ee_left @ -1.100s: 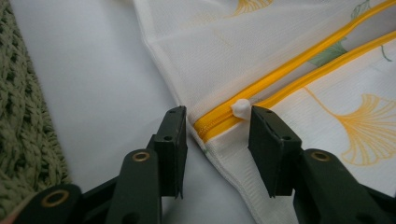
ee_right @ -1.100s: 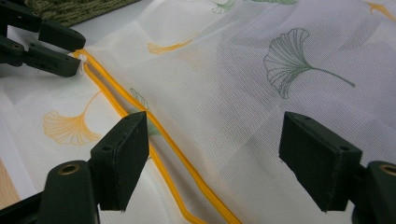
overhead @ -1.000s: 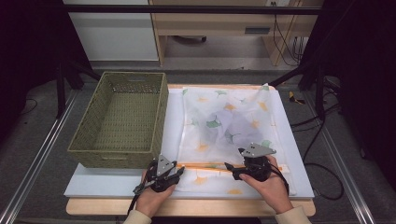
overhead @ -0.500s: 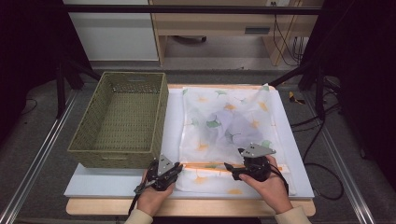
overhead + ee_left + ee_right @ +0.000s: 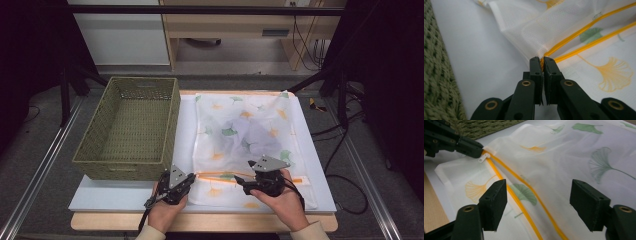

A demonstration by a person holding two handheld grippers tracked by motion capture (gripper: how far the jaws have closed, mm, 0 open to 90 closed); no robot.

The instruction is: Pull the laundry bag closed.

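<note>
White surface w/ green woven basket at left, mesh laundry bag w/ ginkgo print flat at centre-right. Left gripper – fingers just closed, pinching bag's corner at yellow zipper end. Right gripper – fingers wide, narrowing slightly, astride zipper, not pressing it.

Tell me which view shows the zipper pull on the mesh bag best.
The right gripper view: the white zipper pull lies in plain sight at the end of the orange zipper, beside the left claw. The left gripper view has only orange tape between its shut jaws. In the high view it is too small to tell.
</note>
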